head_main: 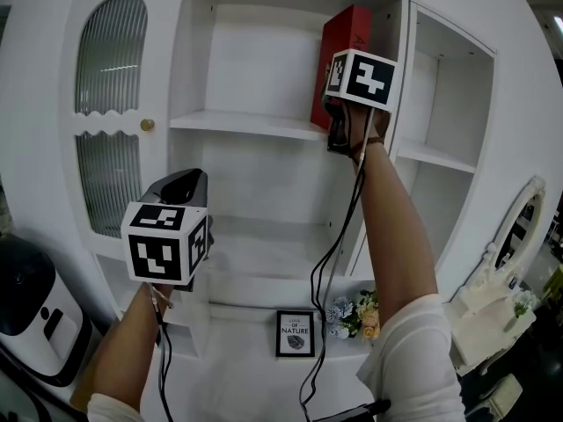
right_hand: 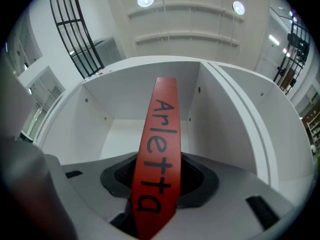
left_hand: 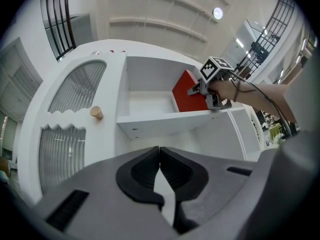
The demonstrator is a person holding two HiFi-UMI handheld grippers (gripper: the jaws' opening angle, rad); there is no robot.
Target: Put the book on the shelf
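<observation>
A red book (head_main: 345,38) with black lettering on its spine (right_hand: 157,149) stands upright on the upper shelf (head_main: 246,123) of a white cabinet, close against the compartment's right wall. My right gripper (head_main: 335,120) is raised to it and shut on the lower spine, a pad on each side (right_hand: 157,181). The left gripper view also catches the book (left_hand: 186,91) and the right gripper (left_hand: 207,91). My left gripper (head_main: 182,181) hangs lower and to the left, in front of the cabinet door, its jaws shut with nothing in them (left_hand: 160,166).
The cabinet's left door has ribbed glass and a gold knob (head_main: 147,125). Below stand a framed print (head_main: 295,333) and small flowers (head_main: 352,315). A white appliance (head_main: 31,315) sits lower left, an ornate mirror (head_main: 519,227) at right. Cables hang from both grippers.
</observation>
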